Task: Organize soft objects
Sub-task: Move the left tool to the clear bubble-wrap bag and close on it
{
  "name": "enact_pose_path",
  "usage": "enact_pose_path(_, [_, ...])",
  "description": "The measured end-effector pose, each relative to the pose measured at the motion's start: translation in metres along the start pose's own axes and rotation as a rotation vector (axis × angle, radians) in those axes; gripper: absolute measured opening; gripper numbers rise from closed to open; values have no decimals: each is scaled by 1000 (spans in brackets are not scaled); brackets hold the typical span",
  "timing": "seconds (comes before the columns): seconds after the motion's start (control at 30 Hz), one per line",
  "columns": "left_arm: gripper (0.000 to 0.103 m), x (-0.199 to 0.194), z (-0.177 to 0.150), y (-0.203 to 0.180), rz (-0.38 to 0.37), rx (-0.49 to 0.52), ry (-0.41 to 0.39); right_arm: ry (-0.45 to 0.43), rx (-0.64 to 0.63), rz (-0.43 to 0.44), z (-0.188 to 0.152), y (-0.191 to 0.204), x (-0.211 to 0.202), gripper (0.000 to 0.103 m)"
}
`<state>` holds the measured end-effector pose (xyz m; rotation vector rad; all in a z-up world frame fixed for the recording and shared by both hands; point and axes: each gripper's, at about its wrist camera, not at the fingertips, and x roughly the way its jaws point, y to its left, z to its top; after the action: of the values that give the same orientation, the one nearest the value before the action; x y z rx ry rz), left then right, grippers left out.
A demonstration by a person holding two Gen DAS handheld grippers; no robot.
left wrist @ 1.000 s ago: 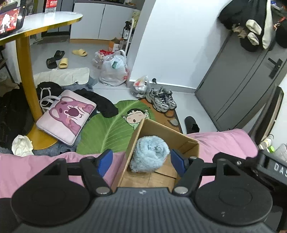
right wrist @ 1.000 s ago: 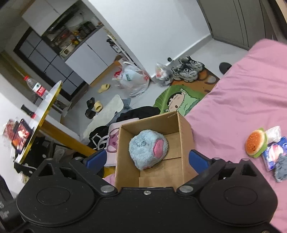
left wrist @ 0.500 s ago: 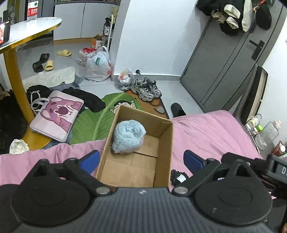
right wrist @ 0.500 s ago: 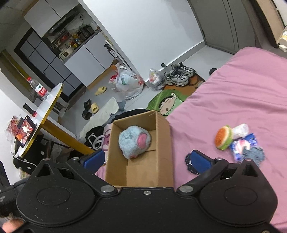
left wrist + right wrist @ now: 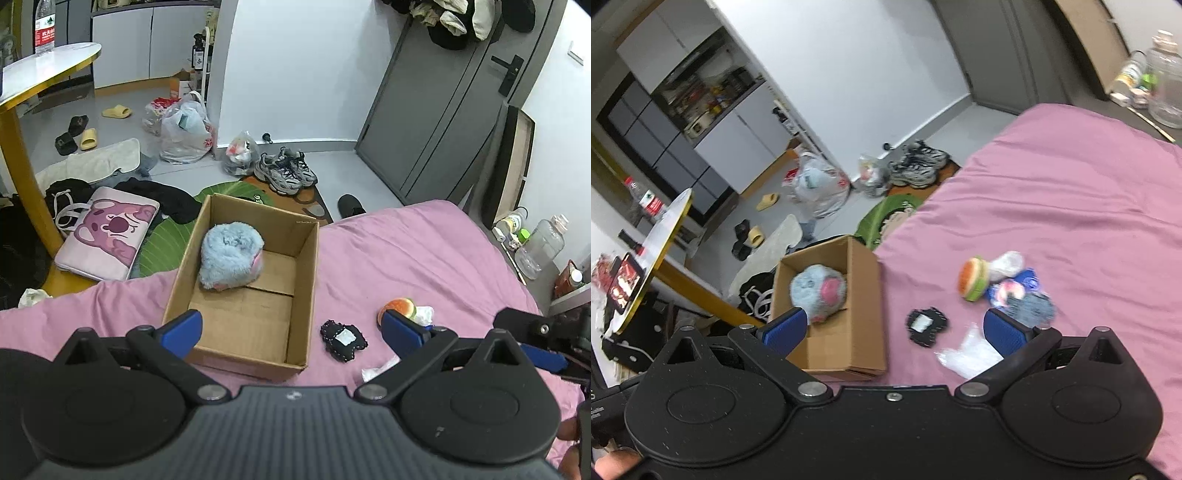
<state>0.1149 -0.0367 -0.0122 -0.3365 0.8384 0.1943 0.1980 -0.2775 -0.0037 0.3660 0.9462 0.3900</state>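
Blue plush (image 5: 232,255) in box (image 5: 300,295) — fingers (image 5: 400,326) apart

The room has white walls (image 5: 295,66), a grey floor (image 5: 332,166) and a grey door (image 5: 443,110) with a black lever handle (image 5: 508,74). A round white table (image 5: 48,70) on a yellow leg (image 5: 27,177) stands at the left, with white cabinets (image 5: 147,40) behind it. A bed with a pink sheet (image 5: 406,251) fills the foreground.

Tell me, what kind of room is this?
Probably a small studio flat's bedroom: a bed with a pink sheet, sneakers by a grey door, and kitchen-style cabinets beyond.
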Motion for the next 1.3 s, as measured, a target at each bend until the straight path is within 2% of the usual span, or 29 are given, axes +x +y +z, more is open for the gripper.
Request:
enact_pose_path(0.3, [102,5,-16,-25,-26,31,4,-4,138,-70,-10,-45,6,103])
enact_pose_path(0.43, [101,11,-22,-34,-33,40,17,-7,206,-64,-18,-63,17,103])
enact_pose_path(0.7, [100,27,-35,-54,-46,61,36,5,238,-78,-32,-82,39,103])
enact_pose_path(0.87, [99,43,-47,-68,-55,92,64,-28,252,-110,-30,-95,43,103])
enact_pose_path(1.17, [99,77,-64,-90,-72,145,122,18,307,-69,-31,-116,57,102])
enact_pose_path(1.3, [95,93,-71,-95,-77,152,157,32,330,-58,-31,-125,64,101])
